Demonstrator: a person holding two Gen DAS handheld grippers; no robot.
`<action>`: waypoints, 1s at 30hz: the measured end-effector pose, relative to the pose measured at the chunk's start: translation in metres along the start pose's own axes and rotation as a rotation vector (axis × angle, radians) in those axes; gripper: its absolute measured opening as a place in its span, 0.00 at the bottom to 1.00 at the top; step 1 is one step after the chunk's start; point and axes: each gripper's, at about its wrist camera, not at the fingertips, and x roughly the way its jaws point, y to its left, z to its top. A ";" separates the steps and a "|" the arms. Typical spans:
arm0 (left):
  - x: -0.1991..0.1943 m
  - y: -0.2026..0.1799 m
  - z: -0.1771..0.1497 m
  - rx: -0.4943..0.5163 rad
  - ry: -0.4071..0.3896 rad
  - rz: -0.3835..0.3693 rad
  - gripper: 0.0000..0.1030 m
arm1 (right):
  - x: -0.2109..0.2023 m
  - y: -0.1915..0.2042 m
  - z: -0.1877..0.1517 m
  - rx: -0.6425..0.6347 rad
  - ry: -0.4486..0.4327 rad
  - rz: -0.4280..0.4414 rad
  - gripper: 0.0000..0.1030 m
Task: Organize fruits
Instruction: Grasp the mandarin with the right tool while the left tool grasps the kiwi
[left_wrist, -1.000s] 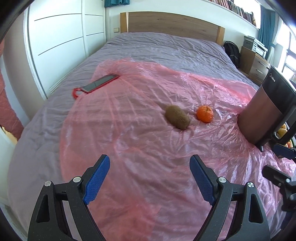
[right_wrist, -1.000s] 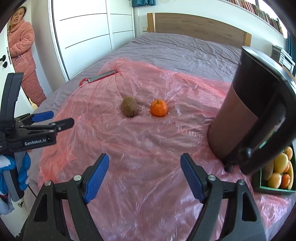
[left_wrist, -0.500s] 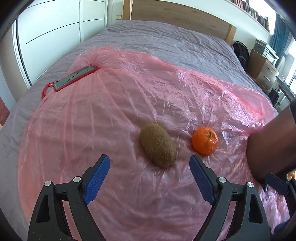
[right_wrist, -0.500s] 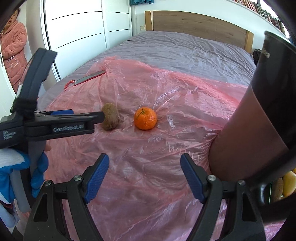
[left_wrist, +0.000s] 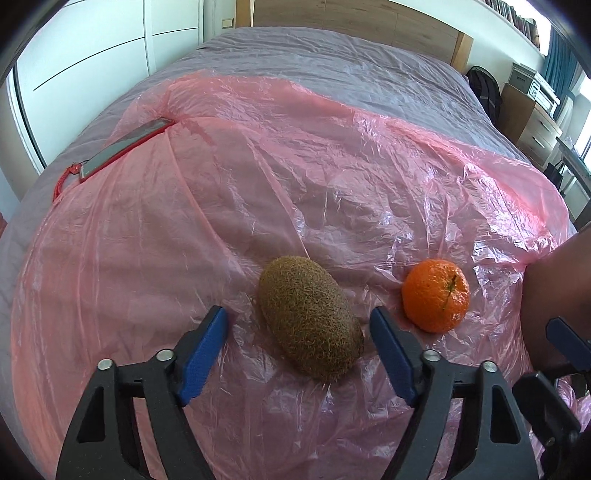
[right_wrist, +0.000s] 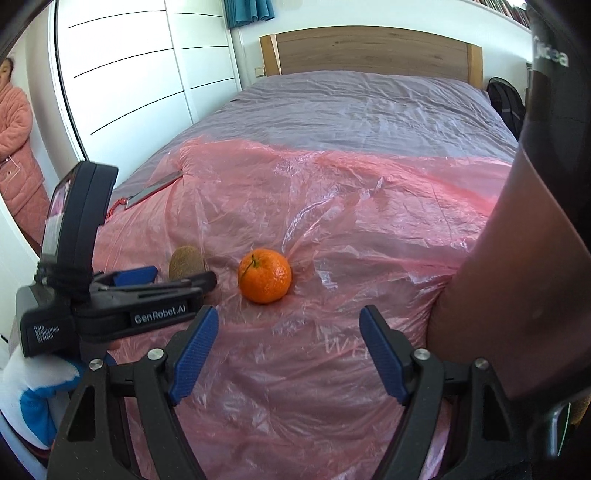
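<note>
Left gripper (left_wrist: 297, 334): jaws spread wide, nothing pinched. Kiwi (left_wrist: 309, 328) lies between its blue pads, nearer right pad; contact with that pad unclear. Tangerine (left_wrist: 436, 295) just outside right jaw, apart from kiwi. Both fruits rest on pink plastic sheet (left_wrist: 258, 184) over bed. Phone (left_wrist: 125, 147) far ahead-left of left jaw, at sheet edge.

Right gripper (right_wrist: 288, 341): jaws spread, empty. Tangerine ahead of gap, toward left jaw. Dark appliance (right_wrist: 517, 277) close beside right jaw.
</note>
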 end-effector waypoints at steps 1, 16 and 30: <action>0.002 0.001 -0.001 -0.002 0.002 -0.004 0.66 | 0.003 0.001 0.002 0.002 -0.001 0.002 1.00; -0.001 0.030 -0.003 0.041 -0.013 -0.174 0.56 | 0.055 0.015 0.025 -0.018 0.066 0.028 1.00; 0.011 0.031 -0.002 0.078 -0.015 -0.181 0.48 | 0.091 0.027 0.034 -0.089 0.164 0.036 0.79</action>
